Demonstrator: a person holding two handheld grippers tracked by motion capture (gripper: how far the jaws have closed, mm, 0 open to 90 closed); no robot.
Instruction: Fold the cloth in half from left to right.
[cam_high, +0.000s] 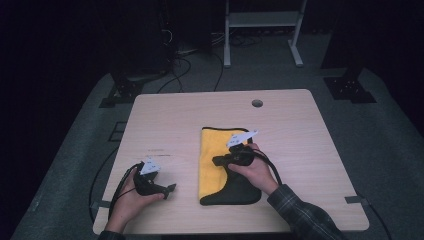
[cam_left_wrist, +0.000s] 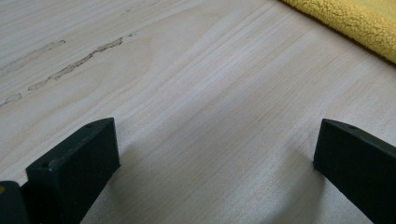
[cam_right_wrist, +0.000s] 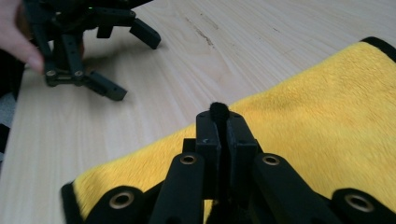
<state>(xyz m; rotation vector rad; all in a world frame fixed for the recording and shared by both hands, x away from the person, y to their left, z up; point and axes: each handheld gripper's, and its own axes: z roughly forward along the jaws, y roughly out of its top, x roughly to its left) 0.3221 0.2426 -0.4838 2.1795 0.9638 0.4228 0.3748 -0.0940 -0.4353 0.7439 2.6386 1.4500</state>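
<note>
A yellow cloth (cam_high: 212, 150) with a black trim and black underside lies in the middle of the wooden table (cam_high: 300, 130). Its near part (cam_high: 235, 192) is turned up and shows black. My right gripper (cam_high: 218, 161) sits over the cloth, held by a hand in a plaid sleeve. In the right gripper view that gripper (cam_right_wrist: 219, 116) is shut on a black edge of the cloth (cam_right_wrist: 317, 116), lifted off the yellow surface. My left gripper (cam_high: 170, 190) rests at the table's near left, open and apart from the cloth. Its jaws (cam_left_wrist: 217, 140) stand wide over bare wood, with the cloth's edge (cam_left_wrist: 355, 23) beyond.
A round cable hole (cam_high: 257, 103) sits near the table's far edge. A white metal frame (cam_high: 260, 30) and cables (cam_high: 185, 65) are on the floor behind. Faint scuff marks (cam_left_wrist: 74, 63) cross the wood left of the cloth. The left gripper (cam_right_wrist: 133, 65) shows in the right gripper view.
</note>
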